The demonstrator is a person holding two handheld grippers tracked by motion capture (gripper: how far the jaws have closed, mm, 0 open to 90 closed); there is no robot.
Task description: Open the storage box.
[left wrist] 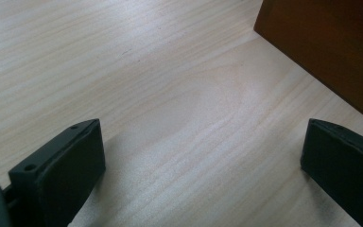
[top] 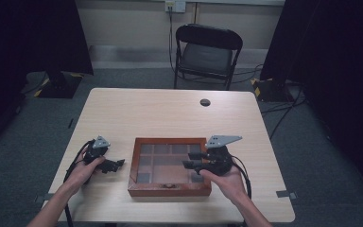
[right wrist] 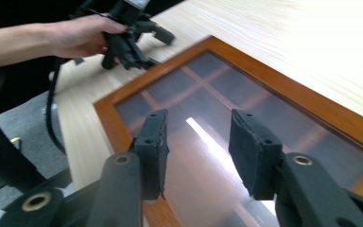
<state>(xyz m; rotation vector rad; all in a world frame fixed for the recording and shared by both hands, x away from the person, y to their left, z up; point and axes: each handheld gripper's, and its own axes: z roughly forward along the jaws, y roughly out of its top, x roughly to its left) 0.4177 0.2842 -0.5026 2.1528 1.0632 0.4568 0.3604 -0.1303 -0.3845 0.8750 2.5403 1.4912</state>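
1. Wooden display box [top: 169, 166] with a glass lid divided by slats into compartments; it lies flat near the front edge of the table [top: 170, 109], between the two hands, its long axis running left to right across the high view.
2. Right gripper [top: 192, 160]: poised over the right part of the lid, pointing leftward across the box. Its jaws stand partly apart with nothing between them; the pads [right wrist: 153, 142] show clear of the glass.
3. Left gripper [top: 118, 163]: low on the table just beside the left wall of the box, pointing toward it. Jaws wide apart, bare tabletop between them; the box wall [left wrist: 326, 47] lies ahead to one side.
4. Key relation: the box lies directly beneath the right gripper, so the right hand is judged the nearer for any move on the lid; a small clasp [top: 168, 186] sits on the front rail.
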